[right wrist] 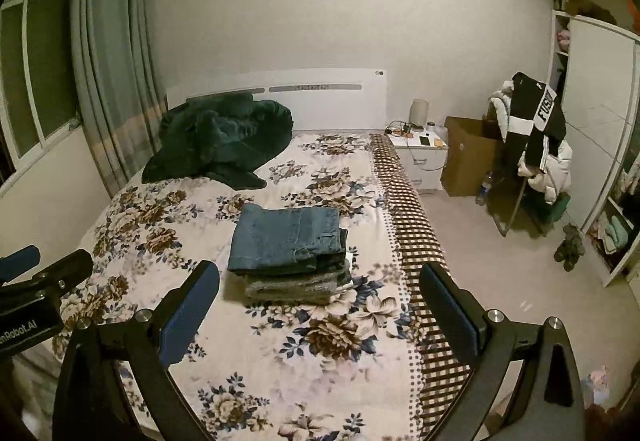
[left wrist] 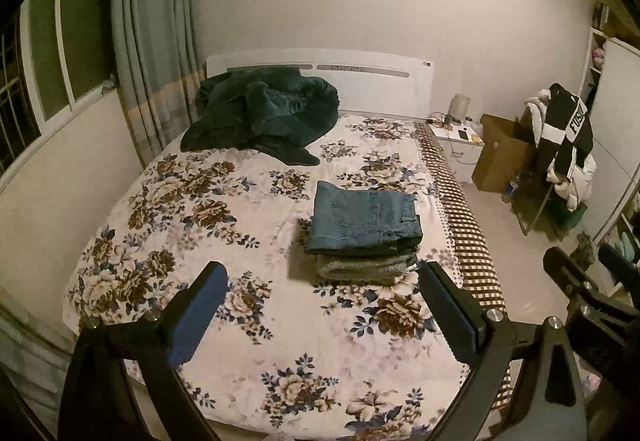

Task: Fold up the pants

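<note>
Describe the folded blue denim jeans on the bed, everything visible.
The folded blue denim jeans lie flat as a neat rectangle, a back pocket and waistband facing up, layered fold edges showing on the near and right sides. They top a small stack, resting on darker folded fabric and a grey folded garment beneath. The stack sits on the floral bedspread, toward the bed's right edge. Nothing else touches them: the left gripper and right gripper are open, apart from the stack.
</note>
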`<state>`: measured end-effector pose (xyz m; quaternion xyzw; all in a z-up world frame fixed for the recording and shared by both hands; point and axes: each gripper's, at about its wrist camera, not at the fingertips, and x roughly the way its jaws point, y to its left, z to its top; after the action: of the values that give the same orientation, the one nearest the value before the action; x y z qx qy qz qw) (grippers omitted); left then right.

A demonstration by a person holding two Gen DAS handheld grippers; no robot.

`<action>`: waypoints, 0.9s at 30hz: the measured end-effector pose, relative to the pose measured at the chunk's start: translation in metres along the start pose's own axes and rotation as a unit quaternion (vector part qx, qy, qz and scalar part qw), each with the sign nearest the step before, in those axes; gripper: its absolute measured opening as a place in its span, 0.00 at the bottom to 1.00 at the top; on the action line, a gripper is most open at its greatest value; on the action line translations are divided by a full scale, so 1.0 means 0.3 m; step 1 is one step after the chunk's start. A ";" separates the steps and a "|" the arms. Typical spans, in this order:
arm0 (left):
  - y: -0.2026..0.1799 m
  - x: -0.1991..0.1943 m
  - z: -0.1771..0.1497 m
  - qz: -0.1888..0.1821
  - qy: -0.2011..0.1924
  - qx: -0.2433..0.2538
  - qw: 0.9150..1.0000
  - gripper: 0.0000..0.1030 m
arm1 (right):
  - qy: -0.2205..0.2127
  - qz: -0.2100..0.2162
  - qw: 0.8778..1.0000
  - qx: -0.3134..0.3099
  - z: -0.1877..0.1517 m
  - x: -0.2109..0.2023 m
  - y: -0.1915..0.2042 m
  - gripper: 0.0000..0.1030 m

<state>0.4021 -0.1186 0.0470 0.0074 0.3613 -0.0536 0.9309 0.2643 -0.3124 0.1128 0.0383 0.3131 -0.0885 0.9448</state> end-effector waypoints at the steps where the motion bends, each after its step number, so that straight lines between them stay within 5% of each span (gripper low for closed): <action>1: 0.003 -0.010 -0.006 -0.003 -0.001 0.000 1.000 0.95 | -0.001 0.001 1.000 0.003 0.004 -0.016 0.000 0.99; 27: 0.027 -0.104 -0.043 0.010 -0.012 0.012 1.000 1.00 | -0.004 -0.004 1.000 0.013 0.017 -0.121 0.027 1.00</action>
<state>0.3715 -0.1069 0.0582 0.0212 0.3495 -0.0485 0.9355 0.2402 -0.2998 0.1389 0.0492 0.3081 -0.0962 0.9452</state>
